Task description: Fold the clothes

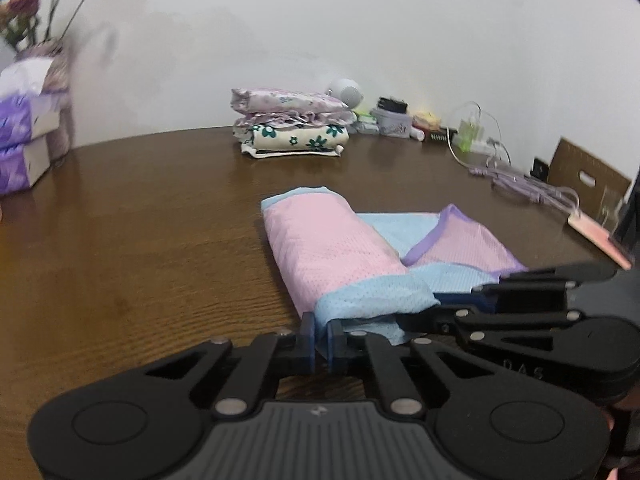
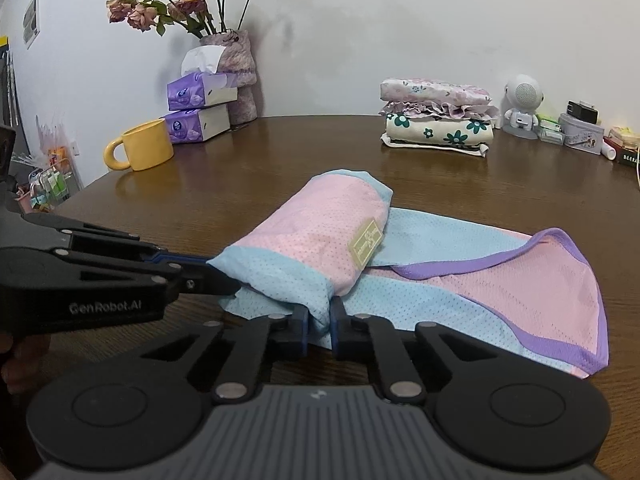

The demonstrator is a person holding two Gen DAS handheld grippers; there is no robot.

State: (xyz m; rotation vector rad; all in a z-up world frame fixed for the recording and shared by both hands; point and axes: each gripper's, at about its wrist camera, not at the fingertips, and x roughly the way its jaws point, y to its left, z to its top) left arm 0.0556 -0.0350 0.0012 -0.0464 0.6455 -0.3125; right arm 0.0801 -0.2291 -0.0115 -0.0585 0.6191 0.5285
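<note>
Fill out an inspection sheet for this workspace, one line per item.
Surface: brown wooden table, glossy.
Job's things: pink and blue garment, partly folded over itself, purple-edged part lying flat; folded clothes stack by the wall.
Clutter: yellow mug, tissue boxes, vase of flowers, white robot figure, small tins and boxes.
Grippers: left gripper and right gripper each shut on the garment's blue hem.
Cables: purple cable and charger at the table's right.
Surroundings: white wall, cardboard box.
</note>
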